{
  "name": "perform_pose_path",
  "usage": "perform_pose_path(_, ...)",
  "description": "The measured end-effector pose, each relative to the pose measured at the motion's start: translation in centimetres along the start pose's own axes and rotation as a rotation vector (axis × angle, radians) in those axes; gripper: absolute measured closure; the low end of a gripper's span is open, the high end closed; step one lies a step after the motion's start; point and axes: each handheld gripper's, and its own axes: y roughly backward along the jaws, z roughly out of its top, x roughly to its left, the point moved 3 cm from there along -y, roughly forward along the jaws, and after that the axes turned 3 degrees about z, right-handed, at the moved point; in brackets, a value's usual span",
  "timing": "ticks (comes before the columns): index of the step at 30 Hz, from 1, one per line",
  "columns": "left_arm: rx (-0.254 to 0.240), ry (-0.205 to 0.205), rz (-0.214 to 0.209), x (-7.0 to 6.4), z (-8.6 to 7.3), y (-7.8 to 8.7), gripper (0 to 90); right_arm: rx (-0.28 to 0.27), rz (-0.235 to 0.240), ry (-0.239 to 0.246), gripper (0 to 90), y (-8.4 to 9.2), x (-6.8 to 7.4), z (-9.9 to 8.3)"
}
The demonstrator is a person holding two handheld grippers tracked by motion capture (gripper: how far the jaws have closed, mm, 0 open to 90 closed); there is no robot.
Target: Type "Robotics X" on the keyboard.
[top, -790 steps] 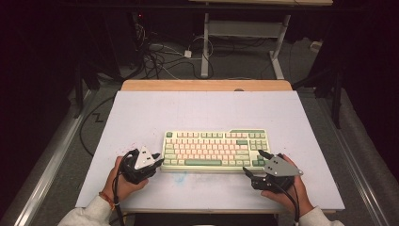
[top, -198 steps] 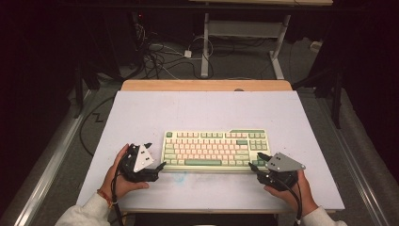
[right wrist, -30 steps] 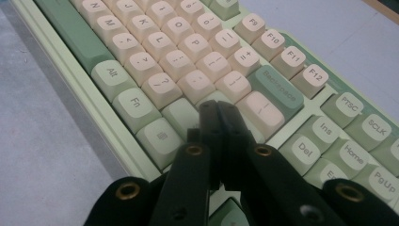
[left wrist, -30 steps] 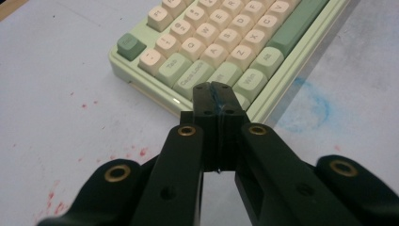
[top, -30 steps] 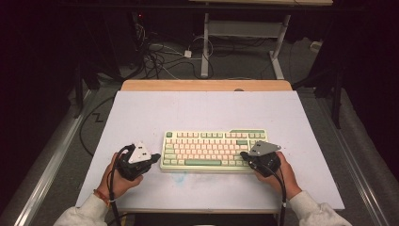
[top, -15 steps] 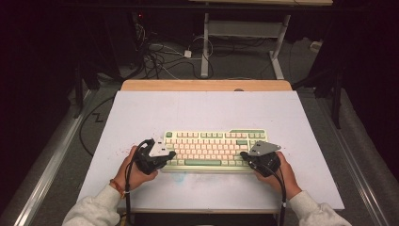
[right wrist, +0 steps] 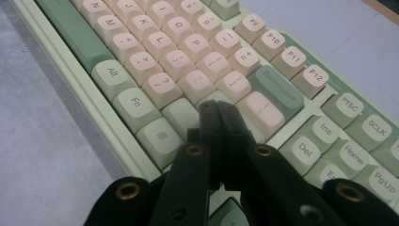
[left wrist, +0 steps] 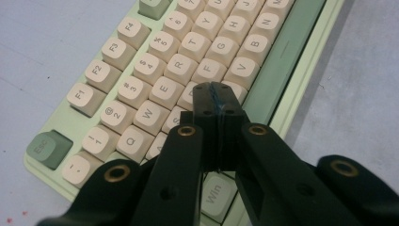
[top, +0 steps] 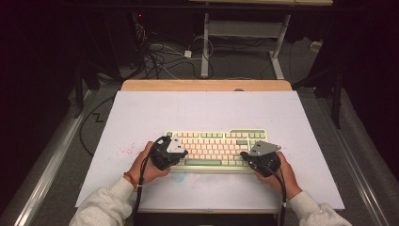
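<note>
Dark floor with loose cables surrounds a pale table (top: pixel 141 117), and the keyboard (top: pixel 216 141) lies just below the middle of the high view, long edge toward the person. It is mint green with cream keys and green modifier keys, and looks clean and whole. Both grippers are already at it, so the reaching seems done and the key work is what remains. The left gripper (left wrist: pixel 217 94), jaws pressed together on nothing, hangs over the keys near the lower left of the board, about at D or C, though contact is hard to judge. The right gripper (right wrist: pixel 219 110), jaws likewise closed and empty, sits over the keys below Backspace (right wrist: pixel 275 87).
</note>
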Motion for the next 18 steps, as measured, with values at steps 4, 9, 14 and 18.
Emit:
perform_pose_path(4,0.009,-0.005,-0.004,0.0,0.2,-0.3,87.9,0.001,-0.001,0.001,90.0,0.0,0.0,0.0)
perform_pose_path(9,0.013,-0.012,-0.006,-0.1,0.3,-0.5,87.8,0.001,-0.001,0.001,90.0,0.0,0.0,0.0)
perform_pose_path(14,0.019,-0.017,-0.004,-0.2,0.4,-0.8,87.8,0.001,-0.001,0.001,90.0,0.0,0.0,0.0)
perform_pose_path(18,0.038,-0.033,0.005,-0.5,0.3,-1.2,87.8,0.001,-0.002,0.001,90.0,0.0,0.0,0.0)
